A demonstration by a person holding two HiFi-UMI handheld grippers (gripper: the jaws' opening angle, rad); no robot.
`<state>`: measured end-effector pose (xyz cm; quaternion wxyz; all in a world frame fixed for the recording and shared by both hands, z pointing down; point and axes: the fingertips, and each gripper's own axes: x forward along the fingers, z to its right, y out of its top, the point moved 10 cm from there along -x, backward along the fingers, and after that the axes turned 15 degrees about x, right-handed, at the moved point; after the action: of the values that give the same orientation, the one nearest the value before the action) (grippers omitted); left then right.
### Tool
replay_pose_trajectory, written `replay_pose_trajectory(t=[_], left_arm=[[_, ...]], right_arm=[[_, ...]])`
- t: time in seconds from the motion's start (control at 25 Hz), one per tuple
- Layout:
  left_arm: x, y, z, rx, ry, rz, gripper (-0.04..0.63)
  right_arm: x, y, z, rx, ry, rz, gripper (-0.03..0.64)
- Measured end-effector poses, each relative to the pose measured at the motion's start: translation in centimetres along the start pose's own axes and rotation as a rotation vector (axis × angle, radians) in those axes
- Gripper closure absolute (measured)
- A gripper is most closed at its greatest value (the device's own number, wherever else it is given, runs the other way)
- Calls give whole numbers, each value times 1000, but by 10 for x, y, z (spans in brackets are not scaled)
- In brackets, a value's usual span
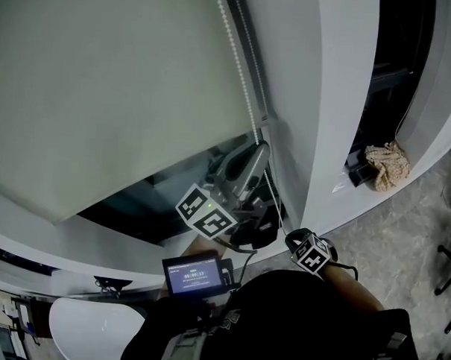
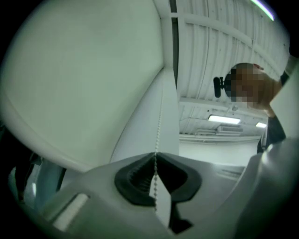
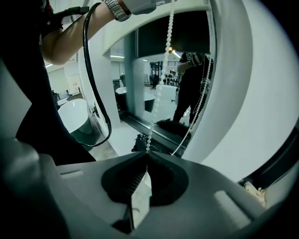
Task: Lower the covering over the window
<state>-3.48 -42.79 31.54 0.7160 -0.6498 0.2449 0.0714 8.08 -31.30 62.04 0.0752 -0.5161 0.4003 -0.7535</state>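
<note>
Nearest, the right gripper (image 3: 147, 154) pinches the white beaded pull chain (image 3: 161, 79) low; the left gripper (image 2: 154, 156) clamps it higher, chain running straight up beside the pale fabric roller blind (image 1: 103, 81).

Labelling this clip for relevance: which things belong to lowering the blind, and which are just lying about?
Job in hand:
- blind
- bead chain
- window
- left gripper and right gripper, both shut on the bead chain

Lying about:
- beige cloth on the ledge at right
- white bathtub

- Matt, smooth pale cloth on the blind (image 1: 103, 81).
- Glossy white plastic beads on the bead chain (image 1: 240, 72).
- Coarse, crumpled beige cloth rag (image 1: 388, 166).
- Speckled, stone-like floor (image 1: 402, 243).
</note>
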Motion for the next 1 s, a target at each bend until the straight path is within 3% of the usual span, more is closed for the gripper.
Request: replay_pose_trajectory(t=[0.08,0.16,0.32,0.44,0.64,1.0], left_arm=[[-11,-7,-4,26,40,-30,584],[-22,-16,-6,49,69,-77,584],[-46,-46,1,70,101,-196,584],[-71,-91,8,61,111,-314,584],[-120,-168,28,-36,126,-561,583],[-178,-233,66,-112,76,-765,583]], right_arm=[[-5,-2,0,14,0,18,596],[-18,8,0,46,4,104,573],[-62,50,-3,173,81,396,559],[-106,89,-9,199,107,615,582],[-174,155,-24,143,105,866,583],[-223,236,-37,-26,96,1052,545]])
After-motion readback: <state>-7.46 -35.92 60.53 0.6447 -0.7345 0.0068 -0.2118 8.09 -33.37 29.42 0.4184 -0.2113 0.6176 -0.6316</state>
